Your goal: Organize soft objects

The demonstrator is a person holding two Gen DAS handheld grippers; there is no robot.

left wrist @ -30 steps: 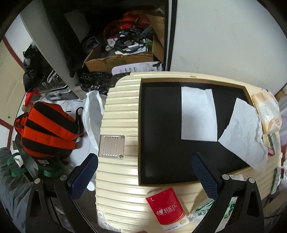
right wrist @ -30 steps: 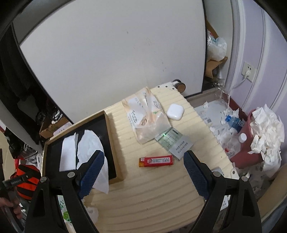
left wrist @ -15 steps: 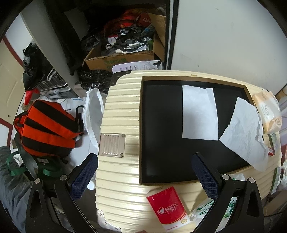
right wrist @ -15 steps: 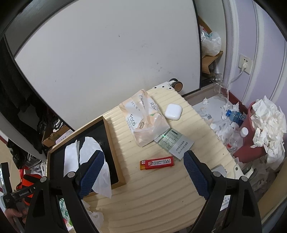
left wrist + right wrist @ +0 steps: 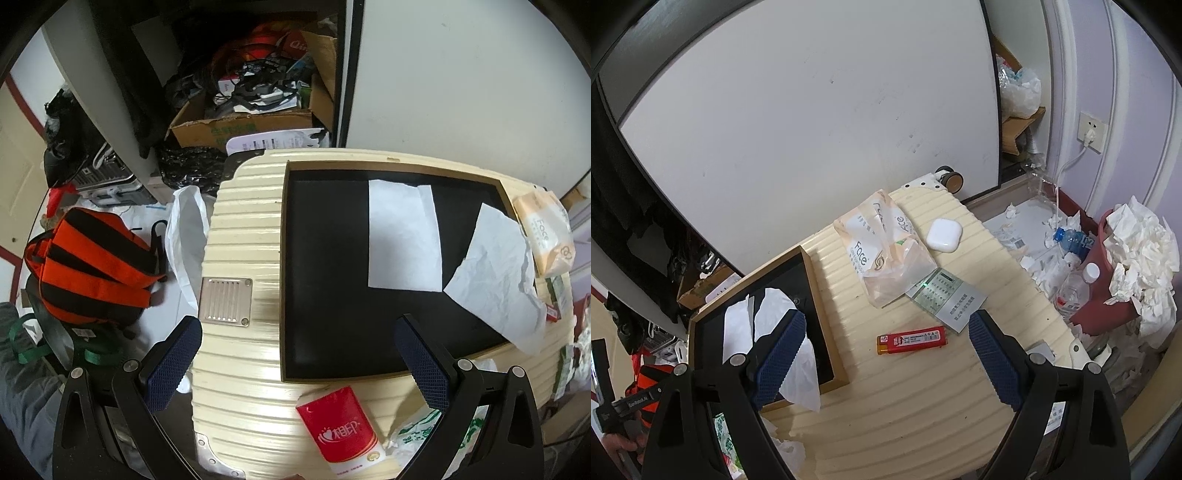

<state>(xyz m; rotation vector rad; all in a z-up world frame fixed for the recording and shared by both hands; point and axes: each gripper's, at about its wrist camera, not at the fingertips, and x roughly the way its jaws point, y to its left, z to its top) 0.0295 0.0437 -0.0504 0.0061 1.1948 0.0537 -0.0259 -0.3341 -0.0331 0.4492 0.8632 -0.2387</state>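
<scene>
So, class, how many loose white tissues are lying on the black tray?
2. A flat tissue lies inside the tray; a crumpled tissue drapes over its right rim. Both grippers are open; any tissue underneath would be hidden.

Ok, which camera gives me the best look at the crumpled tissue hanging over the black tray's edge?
Left wrist: the crumpled tissue shows whole, draped over the black tray's rim, clear of the open left gripper. In the right wrist view the open right gripper hides part of it.
</scene>
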